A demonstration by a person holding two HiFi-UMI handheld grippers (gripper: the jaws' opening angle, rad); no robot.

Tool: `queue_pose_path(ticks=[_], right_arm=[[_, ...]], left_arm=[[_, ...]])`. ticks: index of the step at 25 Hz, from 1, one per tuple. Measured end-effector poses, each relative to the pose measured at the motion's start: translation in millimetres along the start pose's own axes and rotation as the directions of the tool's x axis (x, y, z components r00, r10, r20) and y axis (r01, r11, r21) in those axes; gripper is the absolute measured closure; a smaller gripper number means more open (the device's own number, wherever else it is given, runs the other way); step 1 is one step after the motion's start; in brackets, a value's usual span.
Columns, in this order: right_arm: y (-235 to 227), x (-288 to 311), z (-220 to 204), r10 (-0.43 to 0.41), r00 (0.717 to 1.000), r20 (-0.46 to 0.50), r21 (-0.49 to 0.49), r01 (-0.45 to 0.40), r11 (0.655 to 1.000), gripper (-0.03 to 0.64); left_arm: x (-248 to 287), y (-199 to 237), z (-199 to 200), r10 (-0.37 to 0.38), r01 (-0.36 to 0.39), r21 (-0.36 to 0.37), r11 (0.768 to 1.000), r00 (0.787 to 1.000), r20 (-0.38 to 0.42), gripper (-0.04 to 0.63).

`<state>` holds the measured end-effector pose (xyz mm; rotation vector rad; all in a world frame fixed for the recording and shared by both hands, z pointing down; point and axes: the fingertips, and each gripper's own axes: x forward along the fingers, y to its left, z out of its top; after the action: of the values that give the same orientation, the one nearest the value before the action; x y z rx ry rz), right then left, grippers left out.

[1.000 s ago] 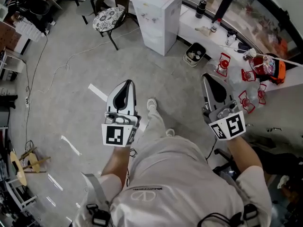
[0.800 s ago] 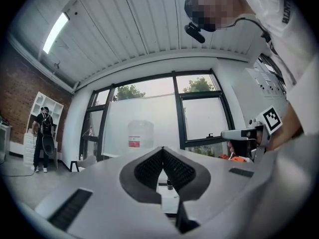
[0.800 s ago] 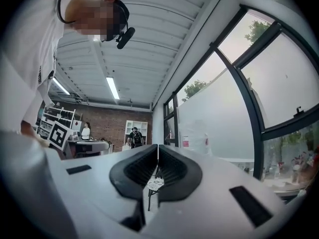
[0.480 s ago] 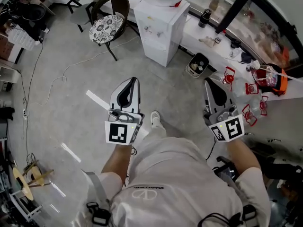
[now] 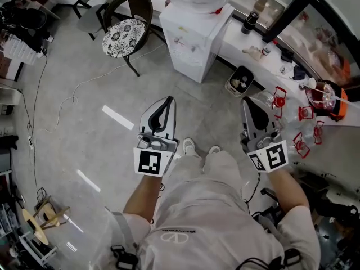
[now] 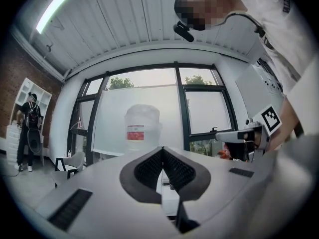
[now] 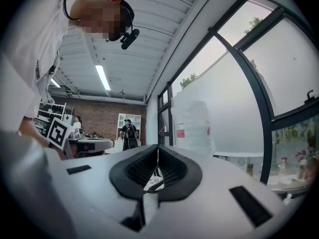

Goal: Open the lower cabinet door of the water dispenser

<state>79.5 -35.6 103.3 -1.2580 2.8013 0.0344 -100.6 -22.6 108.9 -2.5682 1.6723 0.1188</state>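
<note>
Chair [image 5: 125, 30] is standing left of the water dispenser [image 5: 194, 35], with a small bin [image 5: 240, 79] to its right. The left gripper [image 5: 166, 101] and right gripper [image 5: 247, 102] are pointing towards the dispenser with jaws pressed together and empty. They are hovering well apart from it, across grey floor [image 5: 84, 111].

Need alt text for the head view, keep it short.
Seen from above, a person in a white shirt holds the left tool and right tool out over a grey floor, both shut and empty. Ahead, apart from both tools, stands the white water dispenser, with a cushioned chair to its left and a small bin to its right.
</note>
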Motion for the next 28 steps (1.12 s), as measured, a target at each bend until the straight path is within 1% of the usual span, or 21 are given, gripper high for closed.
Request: queue_pose_path(ticks=[2,4,5,7,10,13,16,18,21,25,28], right_arm=[[-10.4,15.9,-20.9,0.016,1.0,-0.01,0.008,-0.016,1.0,0.6],[-23.4,32.5,-47.0,0.029,1.0,-0.005,0.006,-0.029,1.0,0.6],[-30.9,40.5,-62.9,0.033,0.999,0.002,0.01,-0.033,0.999,0.6],[-46.1,53.4,-102.7,0.042,0.999,0.012,0.02,-0.043,0.999,0.6],[-68.8,67.1,-183.6,0.063,0.998,0.013,0.008,-0.063,0.998,0.6],[-92.6,81.8,-287.2,0.062,0.998,0.0,-0.009,-0.062,0.998,0.6],[-113.9,98.5,-394.6,0.056,0.998,-0.017,-0.004,-0.056,0.998,0.6],[-124.8,113.1,-456.1,0.053,0.999,-0.006,0.0,-0.053,0.999,0.6],[-141.7,130.4,-527.4,0.026,0.999,0.037,-0.002,-0.026,1.0,0.6],[-162.8,140.9,-602.1,-0.02,0.999,0.043,-0.001,0.02,1.0,0.6],[-174.4,155.3,-649.1,-0.016,1.0,0.021,-0.009,0.017,1.0,0.598]], left_arm=[[15.9,1.1,-20.9,-0.005,0.005,0.0,1.0,1.0,-0.004,0.592],[33.3,2.6,-50.0,-0.008,0.008,-0.011,1.0,1.0,-0.003,0.592],[42.7,3.1,-66.6,-0.008,0.008,-0.014,1.0,1.0,0.002,0.592],[60.7,1.4,-104.3,-0.012,0.012,0.003,1.0,1.0,0.017,0.592],[80.7,-4.0,-178.5,-0.021,0.02,0.019,1.0,0.999,0.037,0.592],[99.5,-4.0,-268.6,-0.033,0.031,0.042,0.999,0.998,0.057,0.592],[117.5,-1.5,-361.7,-0.039,0.035,0.067,0.997,0.997,0.064,0.592],[129.5,1.8,-418.8,-0.05,0.044,0.087,0.995,0.996,0.072,0.592],[149.3,3.3,-494.2,-0.074,0.064,0.118,0.991,0.994,0.082,0.592],[176.0,-0.7,-577.4,-0.109,0.096,0.15,0.984,0.991,0.077,0.592],[193.5,0.9,-623.8,-0.11,0.102,0.128,0.987,0.992,0.061,0.592]])
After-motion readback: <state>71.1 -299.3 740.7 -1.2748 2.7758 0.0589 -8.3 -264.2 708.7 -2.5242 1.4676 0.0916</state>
